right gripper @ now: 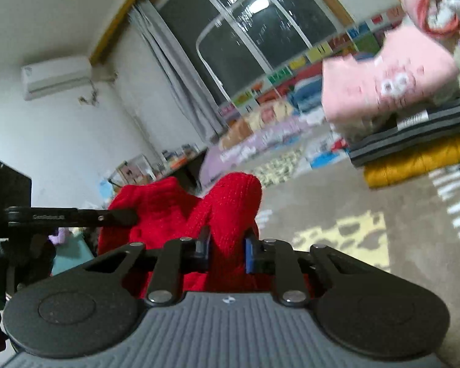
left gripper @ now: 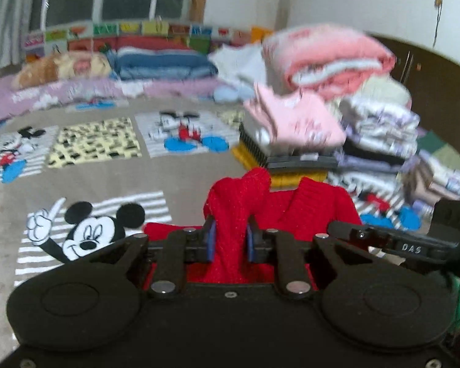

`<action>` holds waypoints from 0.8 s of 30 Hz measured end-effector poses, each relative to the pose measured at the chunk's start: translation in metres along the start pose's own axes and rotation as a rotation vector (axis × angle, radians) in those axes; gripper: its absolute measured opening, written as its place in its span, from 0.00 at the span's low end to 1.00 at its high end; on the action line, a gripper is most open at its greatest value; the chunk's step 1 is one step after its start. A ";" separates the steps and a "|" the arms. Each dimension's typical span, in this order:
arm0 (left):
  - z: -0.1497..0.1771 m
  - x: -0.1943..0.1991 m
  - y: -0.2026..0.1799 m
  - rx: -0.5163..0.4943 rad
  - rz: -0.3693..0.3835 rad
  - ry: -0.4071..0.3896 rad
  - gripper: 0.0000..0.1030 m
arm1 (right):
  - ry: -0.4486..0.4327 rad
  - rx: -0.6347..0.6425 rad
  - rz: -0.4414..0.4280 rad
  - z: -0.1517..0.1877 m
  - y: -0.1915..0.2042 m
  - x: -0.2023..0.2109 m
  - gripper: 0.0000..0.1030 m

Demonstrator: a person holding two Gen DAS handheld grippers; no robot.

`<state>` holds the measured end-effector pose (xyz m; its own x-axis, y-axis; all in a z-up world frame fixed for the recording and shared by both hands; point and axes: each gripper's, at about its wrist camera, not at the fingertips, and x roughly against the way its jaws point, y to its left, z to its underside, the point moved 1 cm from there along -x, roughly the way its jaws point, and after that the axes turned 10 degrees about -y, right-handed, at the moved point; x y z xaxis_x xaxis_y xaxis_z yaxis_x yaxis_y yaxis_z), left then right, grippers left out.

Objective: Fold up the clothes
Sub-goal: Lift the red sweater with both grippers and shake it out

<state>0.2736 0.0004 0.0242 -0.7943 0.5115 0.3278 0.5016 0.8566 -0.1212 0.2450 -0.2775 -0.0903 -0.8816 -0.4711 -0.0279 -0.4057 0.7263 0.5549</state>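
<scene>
Now both tools, left tool (left gripper: 230,240) and right tool (right gripper: 227,250), pinch the red sweater (left gripper: 279,205).

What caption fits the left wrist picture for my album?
Left gripper pinches a red sweater above the cartoon blanket, folded clothes stacked behind.

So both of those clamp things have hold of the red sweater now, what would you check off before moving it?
1. Left gripper pinching the red sweater: ok, knit bunched between its pads.
2. Right gripper pinching it too: ok.
3. Both on matching corners or edges: cannot tell, the sweater is crumpled.
4. Free spot on the cartoon bedspread to lay it flat: ok.
5. Clear of the folded pile behind, pink garment on top: ok, but close.
6. Fabric hanging free below: cannot tell.
</scene>
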 end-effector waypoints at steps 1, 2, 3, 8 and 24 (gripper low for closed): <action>-0.001 0.011 -0.003 0.007 -0.003 -0.026 0.15 | -0.018 0.006 -0.008 -0.002 0.003 0.005 0.21; -0.001 0.021 -0.007 0.012 -0.006 -0.050 0.15 | -0.034 0.012 -0.017 -0.005 0.008 0.011 0.20; 0.000 0.031 -0.011 0.013 -0.008 -0.074 0.15 | -0.051 0.018 -0.025 -0.007 0.012 0.017 0.20; 0.002 0.074 -0.032 0.023 -0.014 -0.166 0.14 | -0.112 0.046 -0.051 -0.020 0.040 0.049 0.19; -0.031 0.198 -0.074 0.019 0.007 -0.431 0.13 | -0.272 0.269 -0.111 -0.101 0.162 0.132 0.18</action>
<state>0.0903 0.0360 0.1270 -0.8633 0.4959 -0.0942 0.5047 0.8518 -0.1403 0.0869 -0.2727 0.0796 -0.8459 -0.4305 -0.3148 -0.5189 0.8006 0.2995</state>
